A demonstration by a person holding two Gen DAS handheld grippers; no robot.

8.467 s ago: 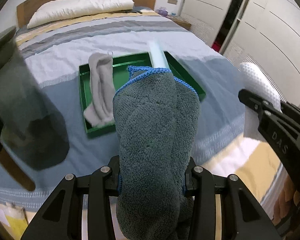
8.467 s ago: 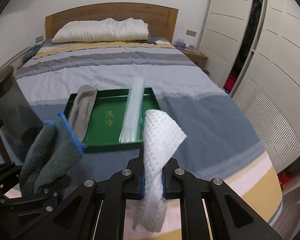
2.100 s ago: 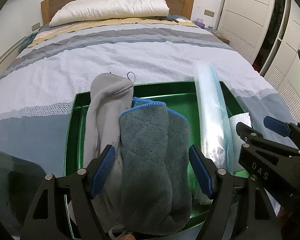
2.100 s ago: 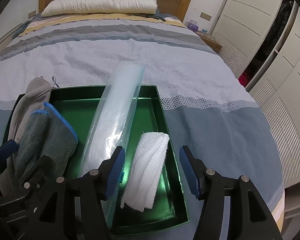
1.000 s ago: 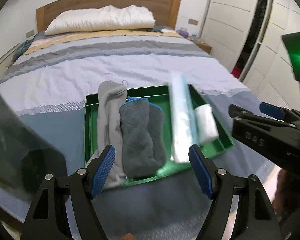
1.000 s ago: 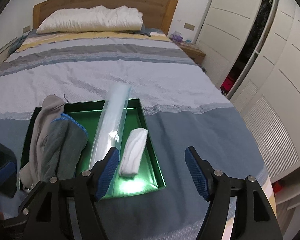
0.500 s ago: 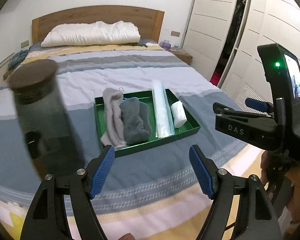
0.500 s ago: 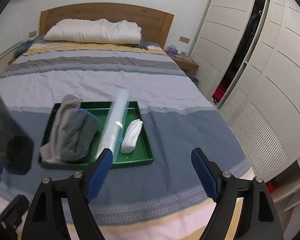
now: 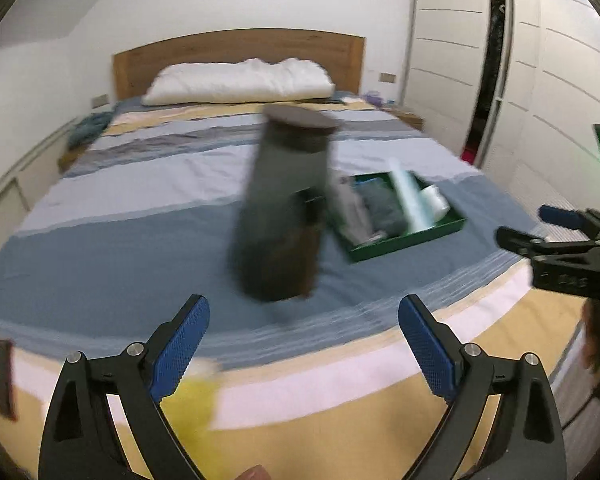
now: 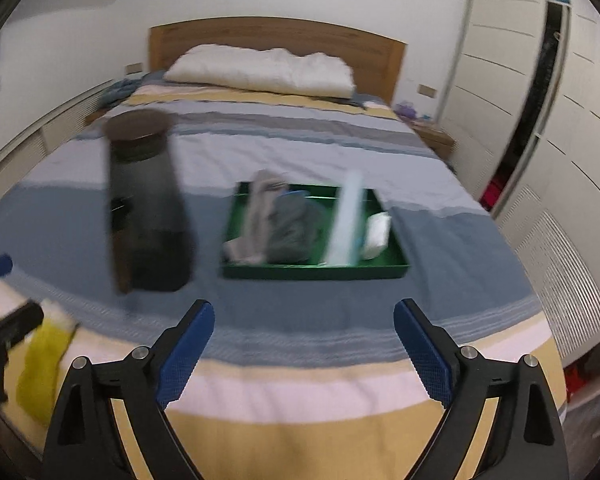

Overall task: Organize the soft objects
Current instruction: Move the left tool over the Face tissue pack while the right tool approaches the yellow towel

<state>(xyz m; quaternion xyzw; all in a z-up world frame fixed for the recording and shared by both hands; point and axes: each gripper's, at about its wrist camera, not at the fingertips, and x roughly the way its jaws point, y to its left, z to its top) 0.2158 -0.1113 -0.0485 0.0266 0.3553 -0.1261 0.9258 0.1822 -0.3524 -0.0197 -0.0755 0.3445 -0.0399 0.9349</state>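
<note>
Both grippers, left (image 9: 302, 346) and right (image 10: 304, 350), have pulled back from the green tray (image 10: 314, 270) near the bed's (image 10: 300, 312) foot edge, fingers just opened wide and empty, since the cloths (image 10: 290, 226) now lie inside it.

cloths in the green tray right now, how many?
3, all in the green tray: light grey cloth at the left, dark grey towel beside it, white cloth at the right past the clear roll. Blurred; more may be hidden.
</note>
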